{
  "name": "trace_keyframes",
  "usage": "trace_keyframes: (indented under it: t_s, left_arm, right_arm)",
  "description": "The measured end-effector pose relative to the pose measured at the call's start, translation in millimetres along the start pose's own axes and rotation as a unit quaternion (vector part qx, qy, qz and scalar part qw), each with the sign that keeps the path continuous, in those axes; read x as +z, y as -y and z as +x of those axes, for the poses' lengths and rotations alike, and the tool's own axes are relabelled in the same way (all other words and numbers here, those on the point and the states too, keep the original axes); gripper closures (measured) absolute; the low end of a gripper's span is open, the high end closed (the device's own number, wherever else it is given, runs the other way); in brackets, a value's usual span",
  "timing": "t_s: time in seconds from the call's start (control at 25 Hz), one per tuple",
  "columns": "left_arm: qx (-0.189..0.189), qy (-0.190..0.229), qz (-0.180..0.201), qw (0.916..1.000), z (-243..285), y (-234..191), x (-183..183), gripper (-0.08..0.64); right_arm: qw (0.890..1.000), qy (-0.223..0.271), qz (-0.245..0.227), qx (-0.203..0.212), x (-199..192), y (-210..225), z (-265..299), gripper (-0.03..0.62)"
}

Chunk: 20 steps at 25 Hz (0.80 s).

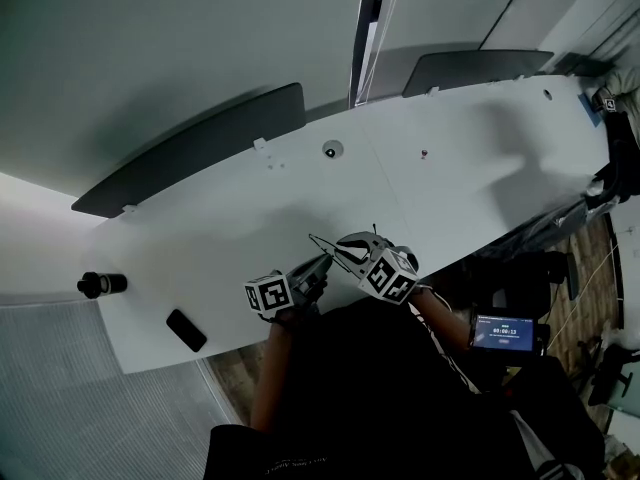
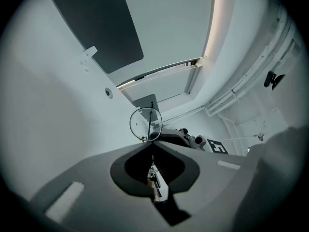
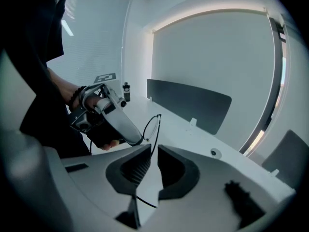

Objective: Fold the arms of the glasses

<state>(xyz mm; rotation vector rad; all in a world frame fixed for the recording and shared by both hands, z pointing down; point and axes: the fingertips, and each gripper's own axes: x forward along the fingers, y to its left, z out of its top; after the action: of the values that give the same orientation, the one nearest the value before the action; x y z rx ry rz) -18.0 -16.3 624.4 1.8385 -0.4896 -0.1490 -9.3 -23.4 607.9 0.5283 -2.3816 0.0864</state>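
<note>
Thin black wire glasses (image 1: pixel 330 250) hang in the air over the front edge of the white table (image 1: pixel 430 188), between my two grippers. My left gripper (image 1: pixel 322 262) is shut on the frame at the rim of a round lens (image 2: pixel 145 123), which stands just past its jaw tips (image 2: pixel 152 145). My right gripper (image 1: pixel 350 251) faces it from the right. In the right gripper view an arm of the glasses (image 3: pixel 151 125) runs down through the narrow slot between the right gripper's (image 3: pixel 154 150) jaws, which are shut on it. The left gripper (image 3: pixel 139 140) shows there, touching the lens.
A black flat phone-like object (image 1: pixel 186 330) and a small black cylinder (image 1: pixel 100 284) lie at the table's left end. Dark divider panels (image 1: pixel 190 153) stand along the far edge. A round grommet (image 1: pixel 332 149) sits mid-table. A small lit screen (image 1: pixel 503 332) glows at the lower right.
</note>
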Motion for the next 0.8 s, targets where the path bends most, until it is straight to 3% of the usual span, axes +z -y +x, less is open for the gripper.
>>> trace_keyframes:
  t_s: [0.36, 0.8]
  left_arm:
    - [0.002, -0.005, 0.006, 1.0000, 1.7, -0.1, -1.9, 0.549]
    - [-0.006, -0.010, 0.005, 0.9999, -1.7, 4.7, -2.1, 0.549]
  right_arm:
    - [1.000, -0.008, 0.016, 0.012, 3.3, -2.7, 2.1, 0.548]
    - [1.000, -0.022, 0.009, -0.006, 2.2, 6.6, 3.1, 0.560]
